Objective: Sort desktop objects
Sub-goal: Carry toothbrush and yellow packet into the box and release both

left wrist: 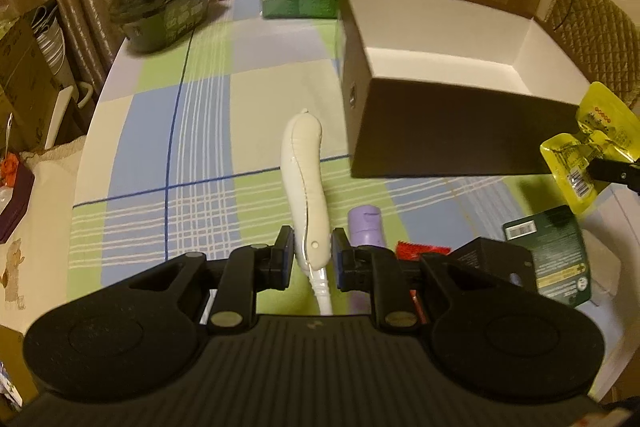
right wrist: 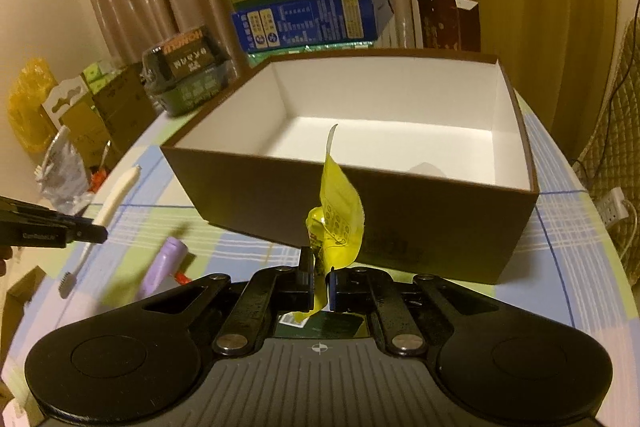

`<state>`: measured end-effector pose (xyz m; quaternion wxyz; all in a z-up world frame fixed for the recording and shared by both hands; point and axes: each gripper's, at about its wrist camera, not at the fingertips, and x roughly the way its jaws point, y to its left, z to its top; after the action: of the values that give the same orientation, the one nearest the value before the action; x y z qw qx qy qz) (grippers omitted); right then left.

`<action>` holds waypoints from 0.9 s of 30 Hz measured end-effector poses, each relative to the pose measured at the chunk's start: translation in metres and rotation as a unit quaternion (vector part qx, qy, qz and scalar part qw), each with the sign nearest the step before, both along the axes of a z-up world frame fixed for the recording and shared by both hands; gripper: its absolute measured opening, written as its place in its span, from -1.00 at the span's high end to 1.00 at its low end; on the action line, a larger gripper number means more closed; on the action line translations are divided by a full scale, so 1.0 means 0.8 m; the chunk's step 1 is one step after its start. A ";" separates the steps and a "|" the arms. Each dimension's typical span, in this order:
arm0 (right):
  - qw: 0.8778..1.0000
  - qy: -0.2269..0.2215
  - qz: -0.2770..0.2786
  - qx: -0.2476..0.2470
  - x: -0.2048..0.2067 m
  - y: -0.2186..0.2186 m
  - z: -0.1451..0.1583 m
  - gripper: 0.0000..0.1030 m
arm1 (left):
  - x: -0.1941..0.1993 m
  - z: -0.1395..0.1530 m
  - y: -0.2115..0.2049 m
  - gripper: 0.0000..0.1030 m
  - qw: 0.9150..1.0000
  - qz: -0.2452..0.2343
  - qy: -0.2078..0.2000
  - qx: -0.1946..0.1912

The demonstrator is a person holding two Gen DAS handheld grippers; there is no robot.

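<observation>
A checked cloth in blue, green and cream is covering the counter (left wrist: 200, 131), with curtains hanging behind and cartons stacked at its far edge. The landmark is the open brown box (right wrist: 420, 223), white inside and apparently holding nothing yet, though its near floor is hidden behind its front wall.

The left claw (left wrist: 311, 255) is gripping a white toothbrush (left wrist: 303, 167) near the neck, jaws pressed tight on it, the handle sticking forward to the left of the box and clear of the cloth. The right claw (right wrist: 320, 285) is pinching a yellow sachet (right wrist: 338, 223) by its lower edge just in front of the box's near wall; the packet is standing up crumpled and flopping above the pads.

Risks from here: the sachet is being held by a thin, slick margin, so it is likely to slide out or fold over if swung quickly, dropping short of the box. The toothbrush is long and is being held near one end, so it could pivot in the pads or knock the box's left wall on the way in. Both hands are converging on one box, so the claws could collide above it. A purple tube (right wrist: 162, 267) and a green packet (left wrist: 548, 255) are lying in front of the box, still unsorted, where a low pass could sweep them.
</observation>
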<state>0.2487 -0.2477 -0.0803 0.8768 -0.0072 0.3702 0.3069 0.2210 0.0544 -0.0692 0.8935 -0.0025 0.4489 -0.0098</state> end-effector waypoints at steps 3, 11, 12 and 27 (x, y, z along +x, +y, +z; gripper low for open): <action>1.000 -0.005 0.001 0.005 -0.003 -0.003 0.011 0.94 | -0.001 0.013 -0.009 0.70 1.000 -0.011 -0.012 -0.002; 1.000 -0.014 -0.010 0.023 0.006 -0.013 0.035 0.94 | 0.010 0.048 -0.036 0.70 0.998 -0.042 -0.047 -0.005; 0.999 -0.016 -0.012 0.026 0.008 -0.015 0.038 0.94 | 0.013 0.051 -0.040 0.70 0.998 -0.046 -0.050 -0.005; 0.997 -0.016 -0.041 0.064 0.083 -0.036 0.068 0.94 | 0.100 0.095 -0.104 0.70 0.989 -0.101 -0.101 -0.026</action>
<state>0.3148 -0.2766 -0.0256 0.8929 0.0592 0.3358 0.2939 0.3014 -0.0292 0.0068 0.9282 0.0206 0.3543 -0.1117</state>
